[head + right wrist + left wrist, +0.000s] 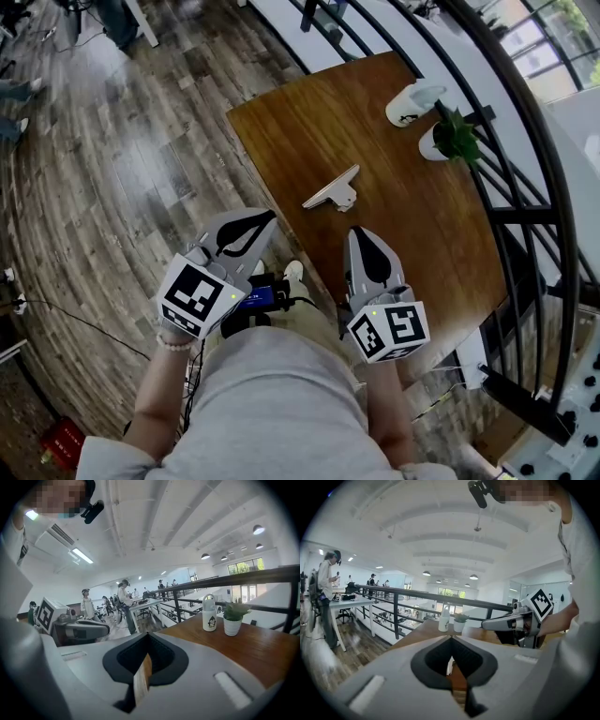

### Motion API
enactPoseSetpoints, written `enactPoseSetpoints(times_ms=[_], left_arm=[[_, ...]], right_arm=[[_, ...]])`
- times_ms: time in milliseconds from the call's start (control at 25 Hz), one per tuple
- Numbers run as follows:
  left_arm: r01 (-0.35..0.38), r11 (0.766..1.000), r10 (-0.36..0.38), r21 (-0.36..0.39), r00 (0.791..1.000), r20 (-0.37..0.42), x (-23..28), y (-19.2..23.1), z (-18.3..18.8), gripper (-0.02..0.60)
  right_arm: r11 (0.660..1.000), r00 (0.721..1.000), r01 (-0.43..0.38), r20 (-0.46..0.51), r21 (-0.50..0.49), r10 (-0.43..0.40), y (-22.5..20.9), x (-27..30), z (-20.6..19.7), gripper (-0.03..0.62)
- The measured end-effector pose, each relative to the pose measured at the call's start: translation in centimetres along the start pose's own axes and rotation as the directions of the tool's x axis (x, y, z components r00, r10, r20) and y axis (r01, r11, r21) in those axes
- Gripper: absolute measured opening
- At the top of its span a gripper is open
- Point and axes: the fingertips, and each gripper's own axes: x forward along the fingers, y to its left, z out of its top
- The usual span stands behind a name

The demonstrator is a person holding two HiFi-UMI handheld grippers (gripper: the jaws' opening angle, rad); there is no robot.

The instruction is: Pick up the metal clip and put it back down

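The metal clip [333, 190], a flat silver strip with a small foot, lies on the brown wooden table [412, 216] near its middle. My left gripper [272, 217] is shut and empty, held over the floor just off the table's left edge, below and left of the clip. Shut and empty too, my right gripper [354, 232] hovers over the table's near part, a short way below the clip. In the left gripper view the jaws [451, 638] meet with nothing between them and the right gripper [513, 620] shows beyond. The right gripper view shows closed jaws [149, 634] as well.
A white bottle [412, 101] and a small potted plant [450, 139] stand at the table's far right corner, seen also as bottle [209, 613] and plant [233, 618]. A black railing [525, 169] runs along the table's right side. Plank floor [122, 169] lies left. People stand at far desks [328, 581].
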Motion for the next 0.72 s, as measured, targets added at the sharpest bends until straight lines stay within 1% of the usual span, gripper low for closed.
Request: enactPoseSetpoints(times_ms=[160,320,520,720], left_arm=[[-0.001,1.0,0.001,0.007,1.0,0.001,0.08,-0.33,-0.04,0.0],[-0.016,1.0,0.016,0.01,1.0,0.007,0.06,-0.34,0.11,0.0],[-0.043,0.999,0.043,-0.001,0.999,0.013,-0.11,-0.19,0.28,0.0],[-0.063,0.998,0.063,-0.01,0.998,0.021,-0.23,0.05,0.54,0.0]], right_arm=[[1.0,1.0,0.007,0.0,0.005,-0.007,-0.21,-0.32,-0.11,0.017],[1.0,1.0,0.01,-0.001,0.007,-0.01,-0.32,-0.51,-0.16,0.017],[1.0,1.0,0.001,0.007,-0.004,-0.001,-0.22,-0.67,-0.1,0.017],[1.0,1.0,0.01,0.001,0.0,-0.01,-0.43,-0.81,-0.21,0.018]])
